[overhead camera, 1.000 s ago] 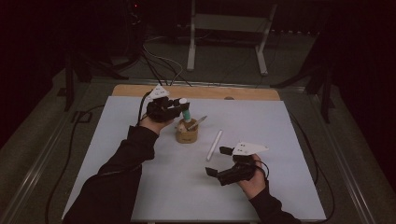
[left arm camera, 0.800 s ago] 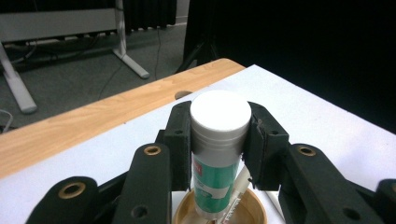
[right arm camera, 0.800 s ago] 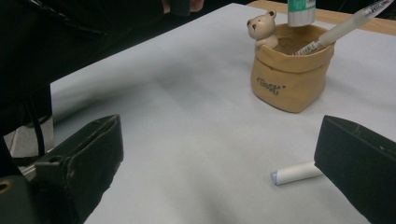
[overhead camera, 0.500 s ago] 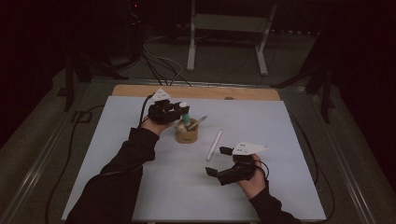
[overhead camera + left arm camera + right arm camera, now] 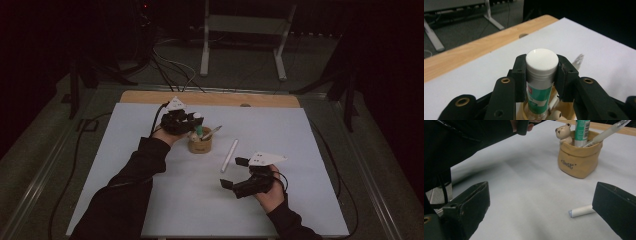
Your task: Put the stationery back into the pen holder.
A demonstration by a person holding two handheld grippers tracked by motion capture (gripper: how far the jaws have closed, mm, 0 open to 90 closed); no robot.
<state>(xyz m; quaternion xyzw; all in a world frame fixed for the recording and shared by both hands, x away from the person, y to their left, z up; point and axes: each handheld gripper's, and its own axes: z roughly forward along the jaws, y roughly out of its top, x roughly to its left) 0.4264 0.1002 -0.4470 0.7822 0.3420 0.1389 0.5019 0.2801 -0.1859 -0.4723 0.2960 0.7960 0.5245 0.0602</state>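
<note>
Nearest the person, the right gripper rested low over the white table cover, its black jaws spread wide with nothing between them. In the right gripper view a white marker lay flat on the cover between those jaws but clear of both, its bluish end pointing left. In the high view that marker lay just beyond the right gripper, well apart from the left hand.

Farther off stood a tan pen holder with a small bear figure on its rim. In it stood a green-and-white glue stick, upright, and a clear pen leaning to one side. The left gripper was at the holder, its jaws closed narrow on the glue stick just under the white cap, the stick's lower end inside the holder. Beyond the cover ran the table's bare wooden edge.
</note>
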